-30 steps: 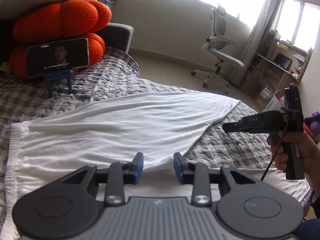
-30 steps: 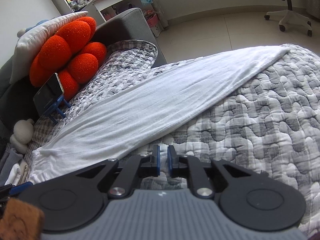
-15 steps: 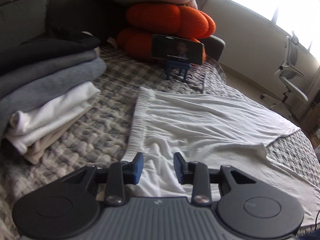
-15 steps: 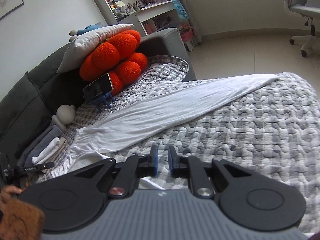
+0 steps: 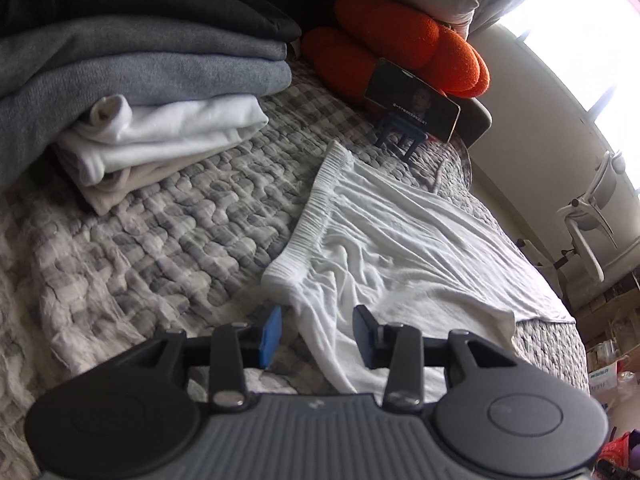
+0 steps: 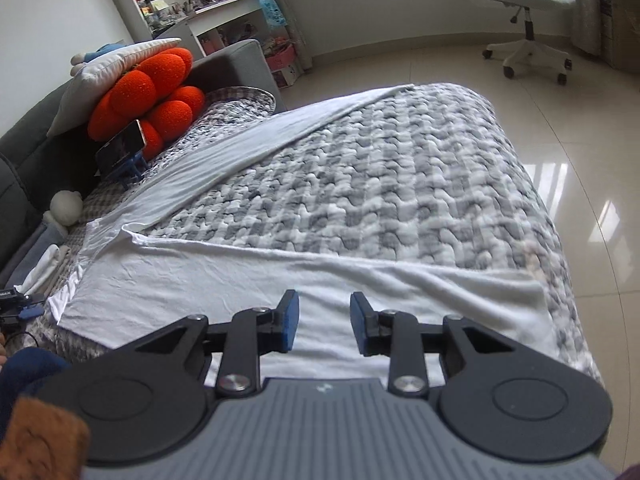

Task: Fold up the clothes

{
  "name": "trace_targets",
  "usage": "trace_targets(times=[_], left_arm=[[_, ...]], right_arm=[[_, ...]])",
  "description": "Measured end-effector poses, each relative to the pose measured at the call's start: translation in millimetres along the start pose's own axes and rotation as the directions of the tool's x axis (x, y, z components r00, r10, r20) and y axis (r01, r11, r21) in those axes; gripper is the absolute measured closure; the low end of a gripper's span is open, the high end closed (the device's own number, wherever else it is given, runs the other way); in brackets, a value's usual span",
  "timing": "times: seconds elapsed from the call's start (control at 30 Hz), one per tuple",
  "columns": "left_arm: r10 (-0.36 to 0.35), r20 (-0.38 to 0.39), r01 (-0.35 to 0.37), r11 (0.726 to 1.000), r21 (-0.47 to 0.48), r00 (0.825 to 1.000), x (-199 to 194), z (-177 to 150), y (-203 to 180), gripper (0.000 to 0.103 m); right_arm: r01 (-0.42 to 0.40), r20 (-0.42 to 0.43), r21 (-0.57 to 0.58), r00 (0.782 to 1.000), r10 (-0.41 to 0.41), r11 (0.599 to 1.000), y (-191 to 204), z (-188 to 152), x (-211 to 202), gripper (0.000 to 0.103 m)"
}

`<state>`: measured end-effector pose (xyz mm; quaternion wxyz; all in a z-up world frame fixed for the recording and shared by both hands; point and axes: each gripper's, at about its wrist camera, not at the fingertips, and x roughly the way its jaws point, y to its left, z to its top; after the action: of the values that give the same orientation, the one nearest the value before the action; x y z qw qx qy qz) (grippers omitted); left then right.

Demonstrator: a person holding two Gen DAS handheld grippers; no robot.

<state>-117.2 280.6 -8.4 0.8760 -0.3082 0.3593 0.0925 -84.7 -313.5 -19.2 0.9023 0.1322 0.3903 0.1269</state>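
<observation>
White trousers lie spread on the grey checked quilt, the elastic waistband toward the left. My left gripper is open and empty, just above the near corner of the waistband. In the right wrist view the two trouser legs spread apart in a V across the quilt. My right gripper is open and empty, hovering over the near leg. The left gripper shows at that view's left edge.
A stack of folded grey, white and beige clothes sits at the left. Orange cushions and a phone on a blue stand are at the back. An office chair stands on the tiled floor beyond the bed edge.
My left gripper has swung left toward the waistband and the folded stack. My right gripper has opened and moved back over the near trouser leg.
</observation>
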Motion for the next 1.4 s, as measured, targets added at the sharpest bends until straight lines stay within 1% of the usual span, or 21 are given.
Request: trace_targets(times=[0.1,0.17,0.23,0.27,0.3,0.33,0.4,0.5,0.6,0.63,0.7,0.77,0.9,0.93,0.97,1.0,1.03,1.17,1.3,1.4], left_arm=[[0.010,-0.011,-0.010,1.000,-0.018,1.000,8.6,-1.1,-1.7,0.060],[0.032,-0.013,-0.032,0.999,-0.024,0.999,13.4,-1.7,-1.8,0.061],[0.052,-0.014,-0.053,0.998,-0.033,0.999,17.7,-2.5,-0.9,0.065],[0.061,-0.013,-0.061,0.997,-0.039,0.998,19.4,-2.9,0.2,0.073],[0.070,-0.012,-0.070,0.997,-0.045,0.997,21.2,-3.4,1.2,0.089],[0.078,-0.012,-0.079,0.996,-0.051,0.997,23.0,-3.9,2.3,0.095],[0.080,-0.004,-0.081,0.994,-0.068,0.997,22.9,-5.6,4.1,0.100],[0.102,0.025,-0.101,0.994,-0.051,0.994,17.1,-7.3,2.4,0.101],[0.104,0.044,-0.101,0.993,-0.062,0.994,8.4,-6.7,3.9,0.101],[0.104,0.050,-0.101,0.993,-0.063,0.993,5.4,-6.5,4.4,0.101],[0.110,0.061,-0.107,0.993,-0.057,0.992,1.2,-6.1,4.9,0.101],[0.115,0.071,-0.112,0.993,-0.047,0.991,-1.5,-5.4,5.7,0.101],[0.107,0.059,-0.104,0.993,-0.056,0.992,3.8,-7.0,9.8,0.101],[0.108,0.061,-0.104,0.993,-0.054,0.992,3.7,-7.8,9.3,0.101],[0.109,0.064,-0.106,0.993,-0.050,0.992,3.3,-8.6,8.6,0.101],[0.110,0.067,-0.107,0.993,-0.047,0.992,3.0,-9.4,8.0,0.101],[0.109,0.070,-0.106,0.993,-0.045,0.992,1.8,-9.5,7.7,0.101],[0.101,0.080,-0.097,0.994,-0.046,0.992,-5.0,-8.1,7.9,0.101],[0.091,0.093,-0.088,0.995,-0.039,0.992,-12.0,-8.0,7.6,0.101],[0.102,0.089,-0.099,0.995,-0.032,0.991,-8.7,-9.7,9.1,0.101]], right_arm=[[0.047,0.004,0.038,0.999,-0.047,0.998,-10.9,-15.4,-11.6,0.070],[0.072,0.005,0.073,0.997,-0.073,0.995,-21.2,-24.2,-20.5,0.070],[0.103,0.009,0.104,0.994,-0.105,0.989,-31.6,-29.9,-28.0,0.070],[0.124,0.012,0.118,0.992,-0.126,0.985,-38.6,-32.6,-32.5,0.070],[0.137,0.014,0.136,0.990,-0.141,0.981,-44.6,-33.8,-35.5,0.070],[0.147,0.018,0.155,0.988,-0.151,0.977,-50.2,-34.8,-37.8,0.070],[0.168,0.026,0.192,0.984,-0.177,0.967,-61.4,-36.7,-41.4,0.070],[0.200,0.035,0.239,0.976,-0.214,0.950,-75.4,-38.8,-44.0,0.070],[0.185,0.043,0.310,0.977,-0.208,0.933,-89.5,-41.2,-44.1,0.069],[0.178,0.047,0.335,0.977,-0.206,0.925,-93.3,-42.6,-44.7,0.067],[0.167,0.060,0.373,0.977,-0.204,0.912,-99.4,-45.2,-47.6,0.065],[0.165,0.066,0.393,0.976,-0.207,0.905,-101.9,-46.2,-48.5,0.065],[0.167,0.079,0.433,0.972,-0.222,0.886,-107.1,-46.0,-47.0,0.064],[0.185,0.081,0.424,0.967,-0.241,0.886,-105.3,-46.4,-46.1,0.071],[0.222,0.082,0.392,0.958,-0.274,0.893,-101.8,-45.8,-45.5,0.077],[0.245,0.092,0.363,0.951,-0.296,0.899,-98.5,-45.2,-46.2,0.086],[0.250,0.107,0.360,0.946,-0.306,0.899,-96.8,-45.7,-48.6,0.101],[0.249,0.150,0.402,0.931,-0.332,0.881,-97.7,-48.4,-60.2,0.101],[0.252,0.189,0.412,0.916,-0.353,0.875,-94.2,-47.2,-72.9,0.102],[0.265,0.205,0.416,0.905,-0.373,0.870,-88.8,-42.3,-74.5,0.102]])
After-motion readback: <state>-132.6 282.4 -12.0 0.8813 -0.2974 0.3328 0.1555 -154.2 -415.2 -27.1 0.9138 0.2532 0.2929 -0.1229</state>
